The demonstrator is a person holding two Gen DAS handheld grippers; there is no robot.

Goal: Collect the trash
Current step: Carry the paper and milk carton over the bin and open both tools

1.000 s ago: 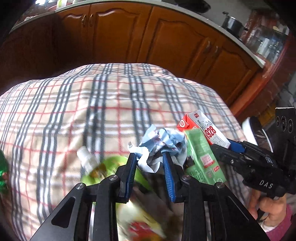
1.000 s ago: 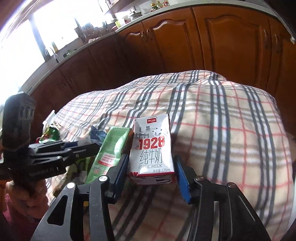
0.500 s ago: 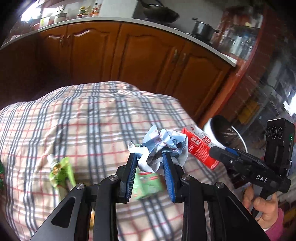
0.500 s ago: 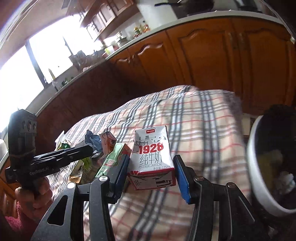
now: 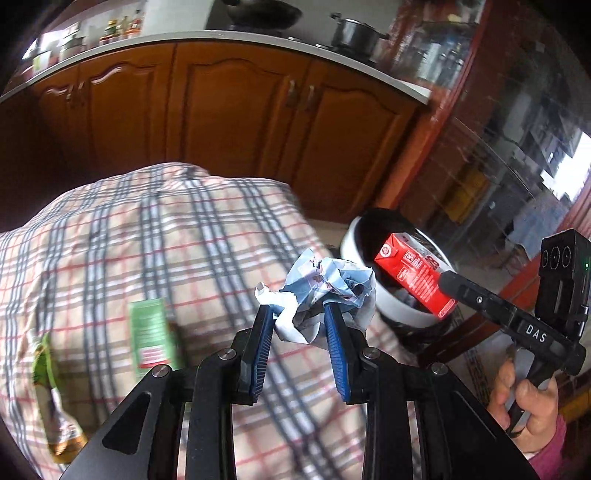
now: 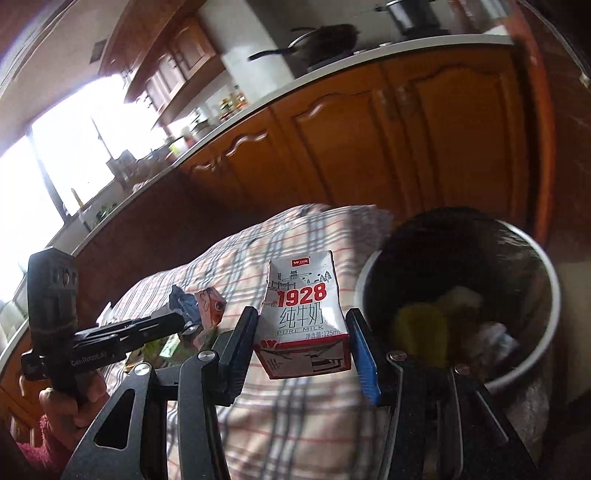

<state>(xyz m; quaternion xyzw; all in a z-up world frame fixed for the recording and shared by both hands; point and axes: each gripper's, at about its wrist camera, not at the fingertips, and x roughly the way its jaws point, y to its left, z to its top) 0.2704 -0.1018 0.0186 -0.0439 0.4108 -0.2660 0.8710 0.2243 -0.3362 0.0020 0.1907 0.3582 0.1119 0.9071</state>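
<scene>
Plaid cloth w/ trash left on it: one green carton and one bottle, both left of the left gripper, which is clamped on one crumpled paper wad. Right gripper pinches one milk carton, the bin just to its right, some trash already inside. So 2 items in transit, at least 2 more to collect; approx. half done, I judge.

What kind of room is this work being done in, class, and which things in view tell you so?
Most likely a home kitchen: brown wooden cabinet doors run under a pale countertop, a steel lidded pot and dark pan sit on it, and a table wears a checked cloth.
</scene>
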